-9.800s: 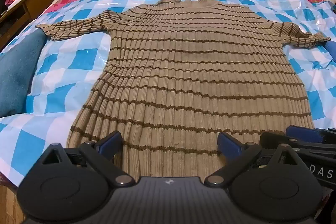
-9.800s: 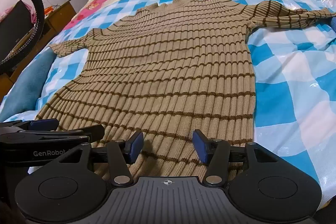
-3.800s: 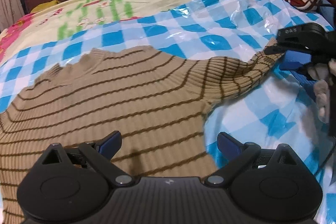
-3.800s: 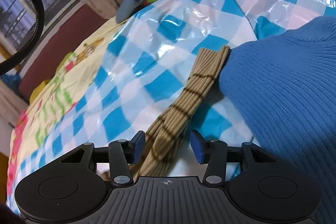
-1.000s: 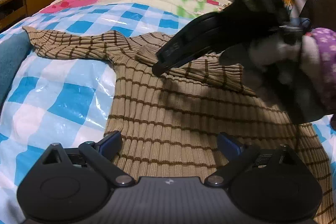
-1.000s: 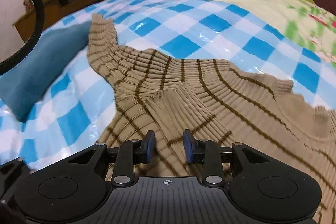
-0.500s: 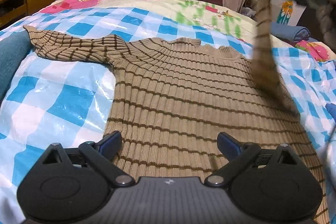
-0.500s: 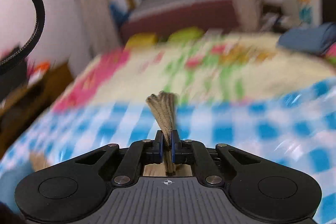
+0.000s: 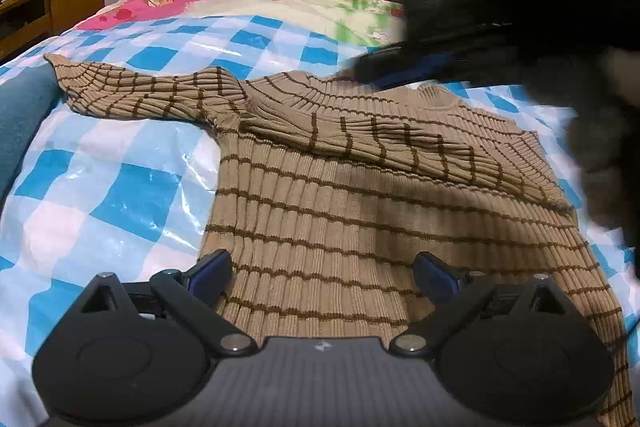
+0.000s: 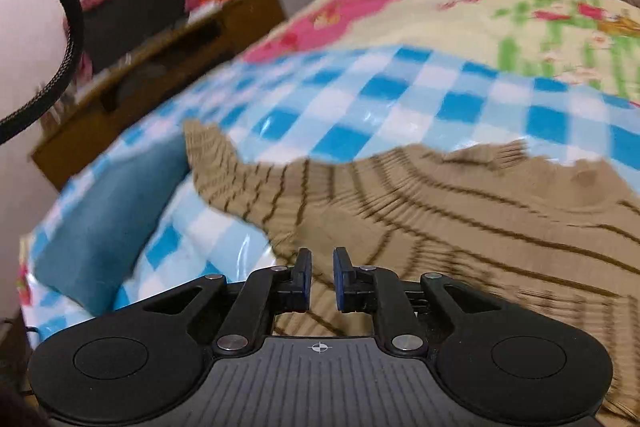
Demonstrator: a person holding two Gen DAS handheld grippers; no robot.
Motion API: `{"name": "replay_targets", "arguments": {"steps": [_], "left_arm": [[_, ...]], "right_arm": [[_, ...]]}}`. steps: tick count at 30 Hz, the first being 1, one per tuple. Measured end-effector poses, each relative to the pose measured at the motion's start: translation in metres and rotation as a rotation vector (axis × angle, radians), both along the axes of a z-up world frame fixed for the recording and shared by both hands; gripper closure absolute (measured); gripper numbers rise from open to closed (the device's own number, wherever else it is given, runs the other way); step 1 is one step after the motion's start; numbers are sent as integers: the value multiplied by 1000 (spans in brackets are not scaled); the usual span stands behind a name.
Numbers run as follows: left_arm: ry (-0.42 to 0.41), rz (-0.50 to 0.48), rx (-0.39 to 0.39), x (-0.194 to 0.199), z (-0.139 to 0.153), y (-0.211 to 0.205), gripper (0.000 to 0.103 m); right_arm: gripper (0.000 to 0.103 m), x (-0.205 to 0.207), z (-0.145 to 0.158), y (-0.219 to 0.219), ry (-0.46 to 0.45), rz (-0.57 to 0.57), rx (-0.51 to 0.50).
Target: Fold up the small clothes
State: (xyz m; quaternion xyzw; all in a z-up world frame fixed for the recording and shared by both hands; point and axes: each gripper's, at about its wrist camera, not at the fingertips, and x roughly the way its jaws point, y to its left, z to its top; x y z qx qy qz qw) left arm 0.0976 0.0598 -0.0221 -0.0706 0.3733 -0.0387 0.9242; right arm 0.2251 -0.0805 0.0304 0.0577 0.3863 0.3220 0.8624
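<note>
Teal cushion (image 9: 20, 123) perhaps crowding sleeve (image 9: 132, 93)

Sweater (image 9: 360, 211) on checked sheet (image 9: 100, 187)

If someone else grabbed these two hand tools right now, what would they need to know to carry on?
Left gripper: open, empty, hovering over the sweater's lower part.
Right gripper: jaws just parted a little, nothing between them, above the sweater's chest.
Sweater lies flat on the checkered sheet.
Done: one sleeve is folded across the chest.
Left: the other sleeve, which is spread out toward the teal cloth, then folding the body.
</note>
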Motion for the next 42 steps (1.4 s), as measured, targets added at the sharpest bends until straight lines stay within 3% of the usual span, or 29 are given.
{"name": "replay_targets", "arguments": {"steps": [2,4,10,13,16,18,21,26,30,33,37,38,42], "left_arm": [[8,6,-6,2,3,1,1],[-3,7,1,5,10,0,1],[-122,-2,124,48,40,-8,1],[-142,6,164,81,41,-12,1],[-112,16,226,110,28,-16,1],[-55,10,270,121,15,-17,1],[40,-7,249,120,-5,-9,1],[39,-36,294,107,-10,-11,1],[32,-30,273,101,-6,-7,1],[-37,-27,250,95,6,-2,1],[-126,-56,301,96,16,-9,1],[-117,-65,312,101,13,-11,1],[10,-74,306,121,-9,-11,1]], "right_arm": [[88,0,7,-33,-16,-91,9],[88,2,5,-56,-28,-181,-54],[88,6,-42,-100,51,-318,-215],[88,8,-47,-116,80,-355,-139],[88,14,-42,-121,55,-356,-104],[88,18,-43,-122,48,-344,-121],[87,24,-42,-122,46,-297,-134],[78,37,-46,-86,-6,-107,-191],[67,43,-51,-52,-39,57,-258],[67,41,-51,-42,-74,149,-309],[67,44,-53,-37,-82,221,-350],[67,46,-53,-35,-76,226,-356],[86,50,-57,-25,-75,172,-405]]}}
